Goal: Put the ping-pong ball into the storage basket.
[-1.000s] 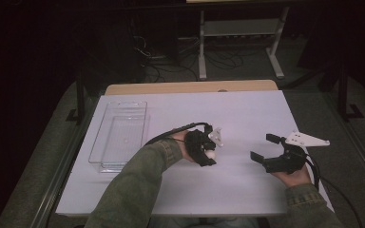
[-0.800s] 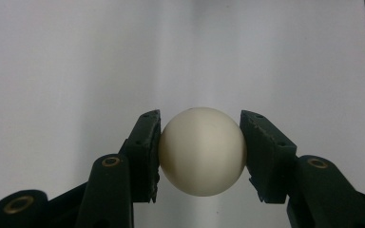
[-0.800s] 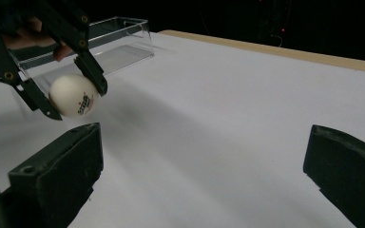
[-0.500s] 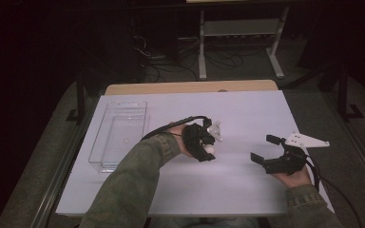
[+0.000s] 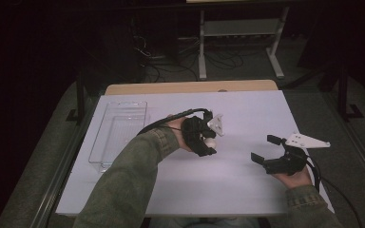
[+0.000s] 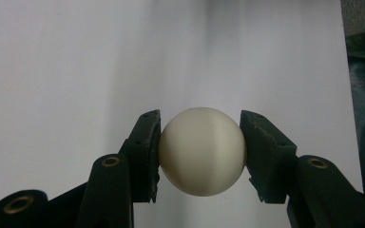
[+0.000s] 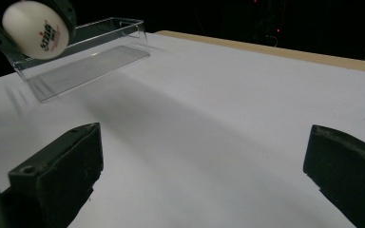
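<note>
Left gripper [image 5: 208, 137] clamps a white ball [image 6: 202, 150] above the middle of the table [image 5: 247, 190]; right gripper [image 5: 268, 152] waits with jaws wide and empty, near right.

The clear tray [image 5: 119, 133] at the far left holds nothing visible. Judging by this, the pick-up is done; if the tray is the goal, carrying and releasing remain.

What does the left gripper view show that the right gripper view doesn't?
The left gripper view alone shows the pads of the left gripper pressed on both sides of the ball, seen close. The right gripper view alone shows the clear tray, red print on the ball, and the right gripper with its jaws wide apart and nothing between them. Both show the ball and the white table.
</note>
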Motion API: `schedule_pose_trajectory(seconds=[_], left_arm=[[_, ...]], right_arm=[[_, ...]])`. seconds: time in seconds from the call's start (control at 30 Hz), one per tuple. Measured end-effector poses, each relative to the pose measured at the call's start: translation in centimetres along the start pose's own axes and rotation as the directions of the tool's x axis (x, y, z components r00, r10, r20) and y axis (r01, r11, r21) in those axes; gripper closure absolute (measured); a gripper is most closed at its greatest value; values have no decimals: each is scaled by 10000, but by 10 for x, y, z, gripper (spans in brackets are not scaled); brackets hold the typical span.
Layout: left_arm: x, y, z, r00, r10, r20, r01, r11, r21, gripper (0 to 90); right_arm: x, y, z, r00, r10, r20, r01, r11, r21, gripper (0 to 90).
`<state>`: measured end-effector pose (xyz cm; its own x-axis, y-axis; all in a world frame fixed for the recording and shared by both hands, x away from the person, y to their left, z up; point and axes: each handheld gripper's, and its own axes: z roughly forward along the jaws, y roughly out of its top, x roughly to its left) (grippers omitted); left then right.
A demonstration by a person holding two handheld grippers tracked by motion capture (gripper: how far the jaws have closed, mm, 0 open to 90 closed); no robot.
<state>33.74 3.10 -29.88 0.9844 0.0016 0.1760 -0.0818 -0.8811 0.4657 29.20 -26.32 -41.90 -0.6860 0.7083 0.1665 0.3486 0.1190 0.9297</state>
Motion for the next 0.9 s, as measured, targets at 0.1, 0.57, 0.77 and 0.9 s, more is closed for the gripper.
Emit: schedule_pose_trajectory(seconds=[0.1,0.57,0.77,0.9], left_arm=[[0,3,-7,10000,52,-76,-52,10000,2,505],[0,6,-31,9998,26,-202,-28,9999,-131,505],[0,6,-34,9997,37,-237,-39,10000,-79,505],[2,5,-34,9997,4,-242,-6,10000,-63,505]], right_arm=[[-1,0,-1,10000,58,37,-58,10000,-28,0],[-1,-1,2,10000,24,26,-24,9999,104,0],[0,-1,2,10000,-19,-8,20,9999,133,0],[-1,-1,2,10000,17,1,-17,9999,119,0]])
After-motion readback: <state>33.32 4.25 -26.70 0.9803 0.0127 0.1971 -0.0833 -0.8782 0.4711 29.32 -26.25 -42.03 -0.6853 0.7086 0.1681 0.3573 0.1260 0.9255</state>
